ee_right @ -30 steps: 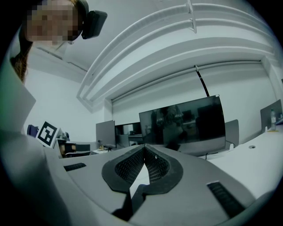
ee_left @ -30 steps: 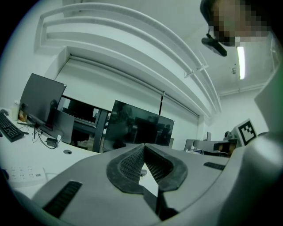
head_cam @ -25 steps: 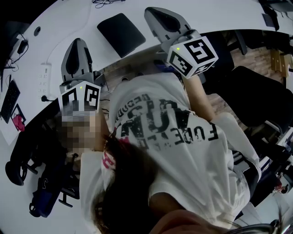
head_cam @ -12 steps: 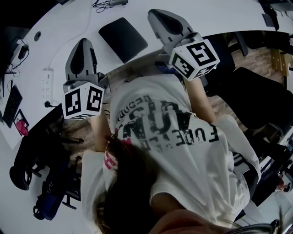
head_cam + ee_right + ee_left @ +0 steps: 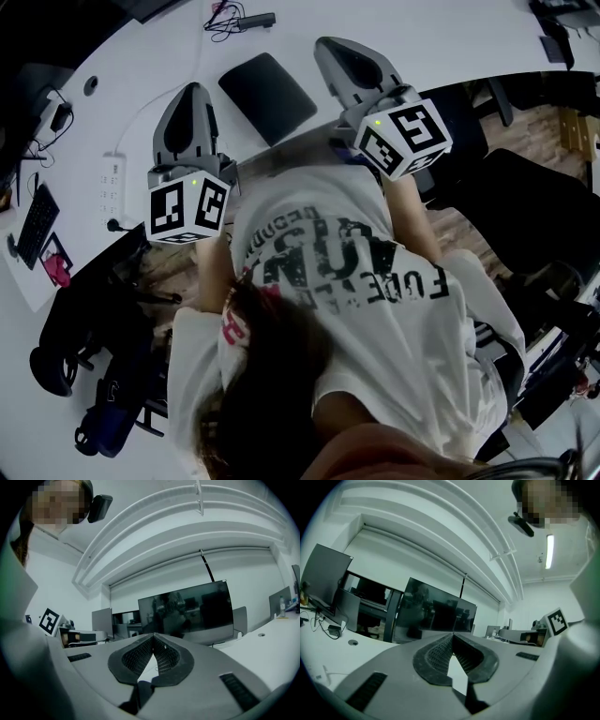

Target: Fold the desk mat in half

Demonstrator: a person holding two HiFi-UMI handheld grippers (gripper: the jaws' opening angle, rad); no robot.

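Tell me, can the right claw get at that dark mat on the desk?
Probably yes: the right claw is beside the mat, with only bare desk between them. It is shut, so it would need opening first.

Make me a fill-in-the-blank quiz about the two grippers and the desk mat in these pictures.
1. The left gripper has its jaws ___.
2. The right gripper, also closed, holds ___.
3. In the head view, the dark desk mat lies ___ the two grippers.
4. The desk under the mat is ___ in colour.

Missing words: shut; nothing; between; white.
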